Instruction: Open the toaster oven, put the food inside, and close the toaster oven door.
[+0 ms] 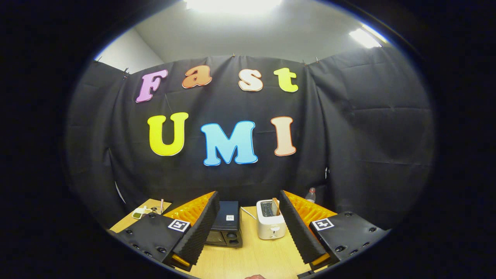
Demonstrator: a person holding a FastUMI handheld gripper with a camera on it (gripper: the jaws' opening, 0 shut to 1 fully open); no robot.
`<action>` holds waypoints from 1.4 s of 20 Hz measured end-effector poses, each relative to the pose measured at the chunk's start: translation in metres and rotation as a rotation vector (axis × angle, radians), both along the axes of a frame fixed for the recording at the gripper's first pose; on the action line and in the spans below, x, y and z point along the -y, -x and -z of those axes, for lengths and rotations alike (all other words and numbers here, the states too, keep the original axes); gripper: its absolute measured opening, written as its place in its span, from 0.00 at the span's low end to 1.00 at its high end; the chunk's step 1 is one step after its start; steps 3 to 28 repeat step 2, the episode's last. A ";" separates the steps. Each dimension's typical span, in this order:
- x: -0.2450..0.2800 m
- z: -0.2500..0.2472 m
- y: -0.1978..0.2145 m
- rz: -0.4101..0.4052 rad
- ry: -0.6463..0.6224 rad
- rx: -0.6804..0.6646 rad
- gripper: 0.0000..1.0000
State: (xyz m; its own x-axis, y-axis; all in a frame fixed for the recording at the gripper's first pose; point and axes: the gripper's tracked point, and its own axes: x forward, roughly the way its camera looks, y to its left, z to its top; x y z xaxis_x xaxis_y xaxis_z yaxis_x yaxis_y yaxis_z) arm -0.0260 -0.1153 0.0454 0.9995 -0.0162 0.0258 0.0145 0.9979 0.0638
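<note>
wall (pixel 348 128): black cloth all across the back, way beyond everything else
table (pixel 252 255): light wood, runs under the fingers and out to the cloth
gripper (pixel 248 223): fingers spread wide apart, nothing pinched, just hanging over the table
oven (pixel 226 226): dark box sitting on the table between the fingers, closer to the left one, door looks shut
toaster (pixel 271 224): white pop-up one right beside the oven, tucked near the right finger
toast (pixel 276 206): slice standing up in the toaster slot, that's the food afaict
bottle (pixel 311 195): clear, back by the cloth behind the right finger
clutter (pixel 145 211): small stuff at the far left table corner, too tiny to make out
</note>
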 end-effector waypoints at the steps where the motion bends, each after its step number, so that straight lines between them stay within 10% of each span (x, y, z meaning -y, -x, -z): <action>1: -0.008 0.001 -0.007 -0.026 -0.015 -0.013 0.98; 28: -0.017 0.002 -0.012 -0.055 -0.030 -0.028 0.98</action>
